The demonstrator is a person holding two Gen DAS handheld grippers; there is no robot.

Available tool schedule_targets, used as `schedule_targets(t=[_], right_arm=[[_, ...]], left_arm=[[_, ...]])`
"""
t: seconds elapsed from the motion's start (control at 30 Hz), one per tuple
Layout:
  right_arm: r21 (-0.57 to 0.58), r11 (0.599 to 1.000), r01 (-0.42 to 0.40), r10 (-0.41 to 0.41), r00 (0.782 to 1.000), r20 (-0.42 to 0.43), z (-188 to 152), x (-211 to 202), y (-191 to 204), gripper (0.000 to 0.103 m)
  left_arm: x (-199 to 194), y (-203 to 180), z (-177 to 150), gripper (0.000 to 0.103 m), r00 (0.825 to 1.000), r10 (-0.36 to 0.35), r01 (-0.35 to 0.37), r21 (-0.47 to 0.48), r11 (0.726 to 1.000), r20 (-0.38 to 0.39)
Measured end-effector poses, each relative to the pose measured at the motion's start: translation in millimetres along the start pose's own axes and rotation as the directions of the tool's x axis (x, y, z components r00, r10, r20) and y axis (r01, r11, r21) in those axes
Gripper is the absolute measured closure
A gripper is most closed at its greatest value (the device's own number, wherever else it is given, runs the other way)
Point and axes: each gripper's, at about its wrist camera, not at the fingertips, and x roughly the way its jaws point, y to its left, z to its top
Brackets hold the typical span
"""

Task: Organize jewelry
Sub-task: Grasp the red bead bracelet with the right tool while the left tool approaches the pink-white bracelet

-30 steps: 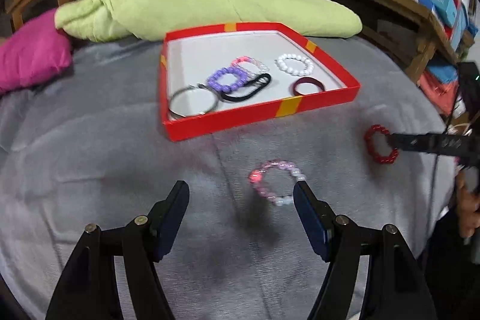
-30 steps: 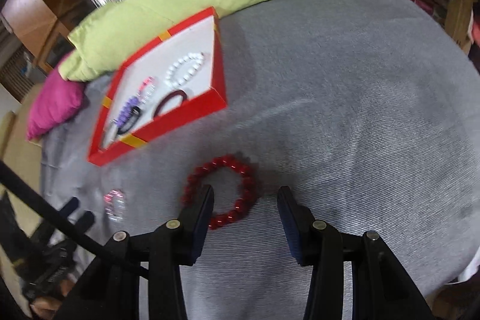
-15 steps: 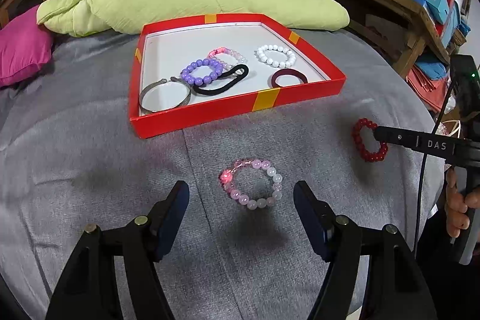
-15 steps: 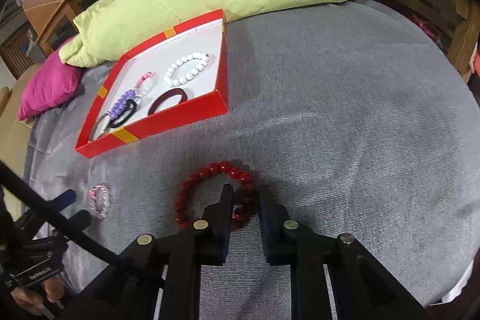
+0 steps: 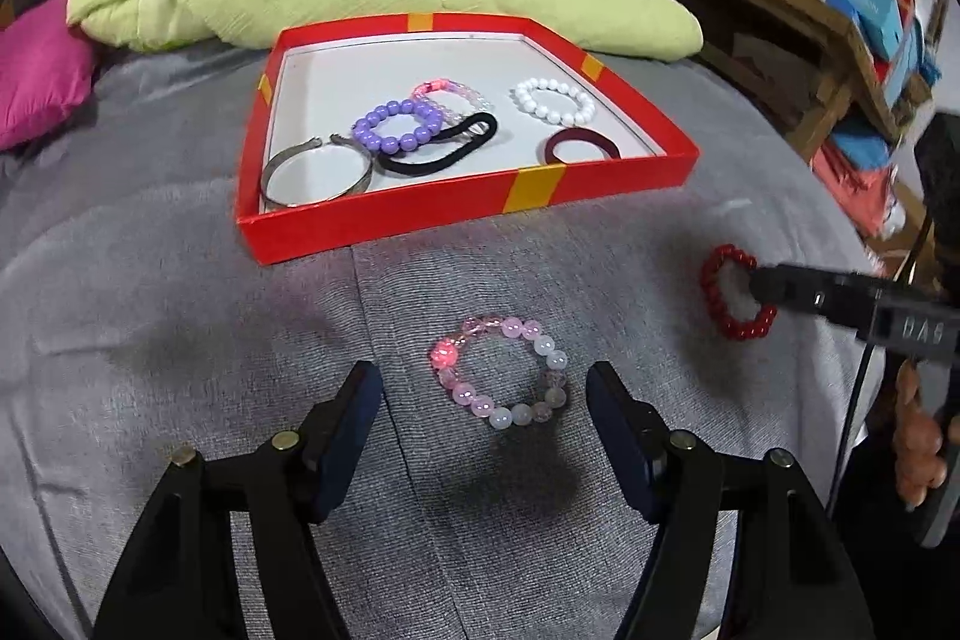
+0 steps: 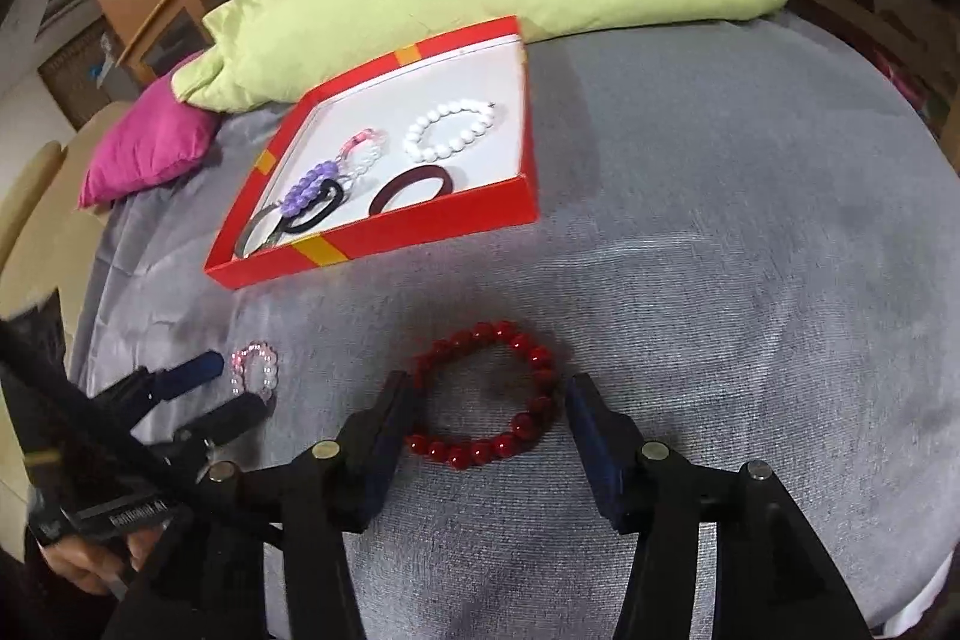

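We hold our left tool [image 5: 483,388] with its jaws closing around a pink bracelet [image 5: 501,370] lying on the grey surface [image 5: 180,292], not yet pressing it. Our right tool [image 6: 489,403] is opening around a red bracelet [image 6: 486,394]. A red tray [image 5: 384,226] of jewelry sits farther off.

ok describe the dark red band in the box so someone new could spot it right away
Find the red tray with yellow stripes on the grey cloth. In its near right corner, just in front of the white bead bracelet, lies the dark red band. It is the only smooth maroon ring, with no beads.
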Motion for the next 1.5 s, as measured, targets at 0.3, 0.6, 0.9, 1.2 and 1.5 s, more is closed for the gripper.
schedule_targets(t=[0.3, 0.6, 0.9, 1.2, 1.5], right_arm=[[-0.117, 0.989, 0.087, -0.086, 0.996, 0.014, -9, 8, 19, 0.038], [-0.225, 0.95, 0.219, -0.203, 0.975, 0.092, -16, 14, 32, 0.082], [-0.162, 0.972, 0.171, -0.162, 0.984, 0.068, -11, 14, 23, 0.082], [-0.144, 0.977, 0.158, -0.151, 0.987, 0.056, -10, 14, 20, 0.082], [-0.133, 0.98, 0.15, -0.143, 0.988, 0.056, -10, 14, 18, 0.082]], left_arm=[[-4, 8, -1, 0.074, 0.999, 0.053, -0.053, 0.019, 0.998, 0.012], [-18, 10, 4, 0.08, 0.996, 0.065, -0.068, 0.042, 0.997, 0.059], [-18, -16, 2, 0.038, 0.999, 0.001, -0.008, 0.137, 0.99, 0.051], [-3, -5, -2, 0.067, 1.0, 0.003, -0.004, 0.078, 0.997, 0.009], [-7, -1, 1, 0.094, 0.999, 0.021, -0.023, 0.069, 0.997, 0.034]])
